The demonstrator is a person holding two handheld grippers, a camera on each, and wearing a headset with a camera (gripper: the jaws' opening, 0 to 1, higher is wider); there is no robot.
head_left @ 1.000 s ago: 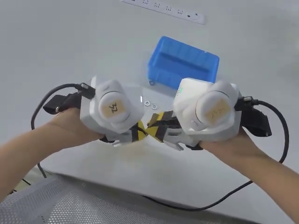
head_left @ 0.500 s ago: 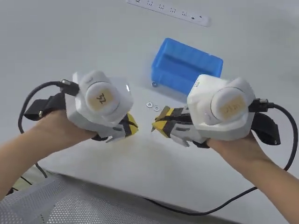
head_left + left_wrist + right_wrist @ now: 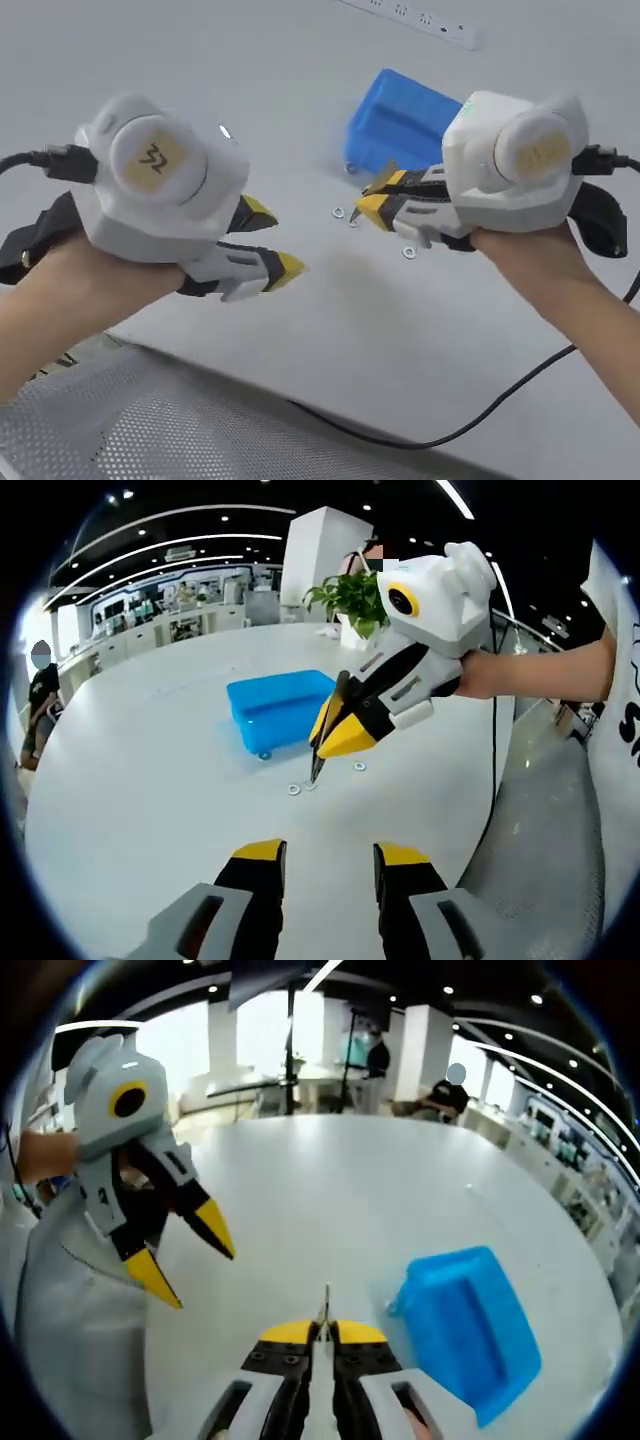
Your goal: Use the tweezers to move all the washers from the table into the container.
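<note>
Here, at a white table (image 3: 300,340), the right gripper (image 3: 372,205) is held at the right of the head view. Its yellow-tipped jaws are pressed together on a pair of tweezers (image 3: 353,214), whose thin tips are pointed down and to the left, close to the tabletop. Small metal washers (image 3: 339,212) are scattered on the table around those tips, near the middle of the frame. Whether any of them is touched by the tweezers cannot be told. The blue container (image 3: 400,125) is set just beyond the washers, at upper centre right. The left gripper (image 3: 272,240) is held at the left of the frame, off the table, with its jaws spread wide and nothing between them. In the left gripper view the tweezers are seen at centre, just above the washers, with the container behind them. In the right gripper view the container is seen at lower right. A white power strip (image 3: 420,18) is laid along the top edge of the head view, and a black cable (image 3: 450,435) is trailed across the bottom.
</note>
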